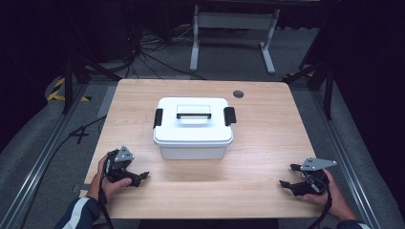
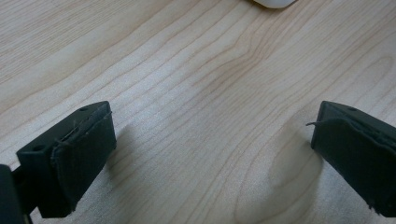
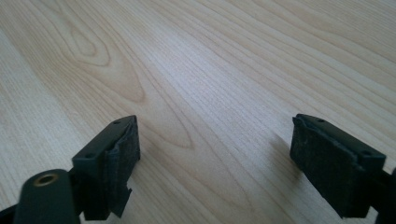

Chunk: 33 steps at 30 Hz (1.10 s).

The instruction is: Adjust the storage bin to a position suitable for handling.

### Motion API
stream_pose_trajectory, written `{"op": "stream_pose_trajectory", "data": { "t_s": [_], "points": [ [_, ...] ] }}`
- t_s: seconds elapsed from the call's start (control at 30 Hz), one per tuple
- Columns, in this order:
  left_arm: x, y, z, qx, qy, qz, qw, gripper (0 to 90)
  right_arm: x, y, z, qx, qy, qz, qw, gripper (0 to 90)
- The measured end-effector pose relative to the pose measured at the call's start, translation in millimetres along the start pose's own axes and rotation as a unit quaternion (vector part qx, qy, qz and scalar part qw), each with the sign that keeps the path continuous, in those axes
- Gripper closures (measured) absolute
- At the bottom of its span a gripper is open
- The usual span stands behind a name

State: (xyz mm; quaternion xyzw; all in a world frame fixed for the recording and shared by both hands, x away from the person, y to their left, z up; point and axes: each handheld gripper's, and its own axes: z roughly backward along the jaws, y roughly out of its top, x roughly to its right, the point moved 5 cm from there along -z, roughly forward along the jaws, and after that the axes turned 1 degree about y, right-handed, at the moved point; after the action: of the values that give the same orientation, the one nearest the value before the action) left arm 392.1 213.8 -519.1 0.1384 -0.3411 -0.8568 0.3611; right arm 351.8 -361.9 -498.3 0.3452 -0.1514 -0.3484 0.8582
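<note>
A white lidded plastic box (image 1: 193, 127) with a black-edged handle on top and a black latch at each end stands at the middle of the wooden table (image 1: 267, 143). My left gripper (image 1: 141, 177) rests near the table's front left, held in a hand, its jaws wide apart with nothing between them; a corner of the box (image 2: 275, 2) shows past them in the left gripper view (image 2: 212, 158). My right gripper (image 1: 287, 175) sits at the front right, pointing left, jaws apart over bare wood (image 3: 215, 163).
A round dark cable port (image 1: 238, 94) sits in the table's far edge. Beyond the table stand a white frame leg (image 1: 195, 43) and loose cables on grey carpet. Metal rails run along both sides of the table.
</note>
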Motion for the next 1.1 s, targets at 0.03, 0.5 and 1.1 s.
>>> {"op": "stream_pose_trajectory", "data": {
  "t_s": [0.03, 0.5, 1.1],
  "points": [
    [0.0, 0.0, 0.0, 0.000, 0.000, 0.000, 1.0000, 0.3, 0.0, 0.0, 0.0, 0.000, 0.000, 0.000, 1.0000, 21.1],
    [0.1, 0.0, 0.0, 0.000, 0.001, 0.000, 1.0000, 0.4, -1.2, 51.7, 4.1, 0.007, -0.001, 0.037, 0.9993, 33.3],
    [0.3, -0.1, 0.0, 0.001, 0.000, 0.002, 1.0000, 0.4, -6.8, 165.2, 28.4, 0.025, -0.006, 0.128, 0.9914, 33.2]
  ]
}}
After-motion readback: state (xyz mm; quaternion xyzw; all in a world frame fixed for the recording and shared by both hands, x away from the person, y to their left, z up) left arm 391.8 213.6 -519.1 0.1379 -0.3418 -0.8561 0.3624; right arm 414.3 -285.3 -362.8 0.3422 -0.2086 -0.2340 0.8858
